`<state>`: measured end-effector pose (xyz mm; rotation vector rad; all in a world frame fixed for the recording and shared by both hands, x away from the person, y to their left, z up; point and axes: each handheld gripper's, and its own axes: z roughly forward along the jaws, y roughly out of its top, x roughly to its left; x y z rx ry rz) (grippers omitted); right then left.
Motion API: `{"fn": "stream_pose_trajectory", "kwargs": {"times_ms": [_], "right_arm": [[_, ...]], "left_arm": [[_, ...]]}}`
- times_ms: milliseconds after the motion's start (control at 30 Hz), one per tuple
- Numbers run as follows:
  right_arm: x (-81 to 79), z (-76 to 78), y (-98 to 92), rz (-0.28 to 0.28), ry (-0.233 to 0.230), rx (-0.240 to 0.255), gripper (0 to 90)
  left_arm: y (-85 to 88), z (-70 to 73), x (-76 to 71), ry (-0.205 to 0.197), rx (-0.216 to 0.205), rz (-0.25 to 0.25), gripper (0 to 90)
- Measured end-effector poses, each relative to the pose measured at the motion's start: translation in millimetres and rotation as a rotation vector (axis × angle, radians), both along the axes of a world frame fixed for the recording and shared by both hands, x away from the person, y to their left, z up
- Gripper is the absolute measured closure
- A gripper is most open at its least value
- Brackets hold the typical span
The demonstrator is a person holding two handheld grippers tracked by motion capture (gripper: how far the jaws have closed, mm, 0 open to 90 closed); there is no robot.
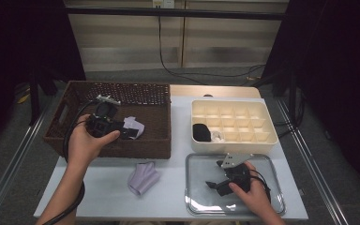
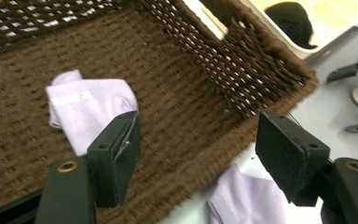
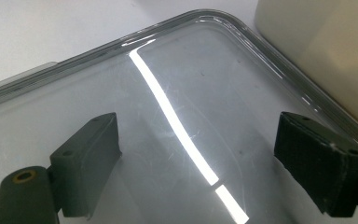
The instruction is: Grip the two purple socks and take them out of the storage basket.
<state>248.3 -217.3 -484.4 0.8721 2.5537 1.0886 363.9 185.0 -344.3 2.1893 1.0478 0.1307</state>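
the left tool (image 1: 130, 132) hangs over the wicker basket (image 1: 154, 93) near its front wall, jaws released and empty, with the lilac sock (image 2: 91, 105) lying loose on the basket floor as though just dropped. a second sock (image 1: 143, 178) waits by the counter's front edge, while the right tool (image 1: 213, 185) idles, spread and empty, over the steel tray (image 1: 274, 187).

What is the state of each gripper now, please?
Left gripper: jaws open, holding nothing, above the lilac sock in the basket.
Right gripper: jaws open, empty, over the tray.

- One sock (image 1: 133, 126) lies in the basket (image 1: 65, 112), at left.
- A second sock (image 1: 143, 178) lies on the table (image 1: 168, 197) before it.
- The divided box (image 1: 234, 123) sits right, behind the tray (image 1: 276, 187).
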Motion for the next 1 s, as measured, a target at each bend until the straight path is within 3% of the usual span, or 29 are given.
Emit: {"fn": "stream_pose_trajectory", "kwargs": {"times_ms": [100,300,400,667,967,1000], "right_arm": [[0.0,0.0,0.0,0.000,0.000,0.000,13.5],[-0.1,0.0,0.1,0.000,-0.001,0.000,13.5],[-0.1,0.0,0.1,0.000,0.000,0.000,13.5],[0.0,0.0,0.0,0.000,0.000,0.000,13.5],[0.0,0.0,0.0,0.000,0.000,0.000,13.5],[0.0,0.0,0.0,0.000,0.000,0.000,13.5]], "left_arm": [[1.0,-0.8,6.0,-0.018,0.016,0.004,30.0],[1.8,-3.8,16.1,-0.011,0.027,0.017,29.6],[2.3,-5.9,21.7,0.001,0.012,0.020,30.2],[0.8,-7.7,33.9,-0.024,0.012,0.025,29.4],[-1.7,-9.7,47.6,-0.022,0.002,0.054,29.4],[-1.2,-10.2,49.6,-0.016,-0.001,0.037,29.4]]}}
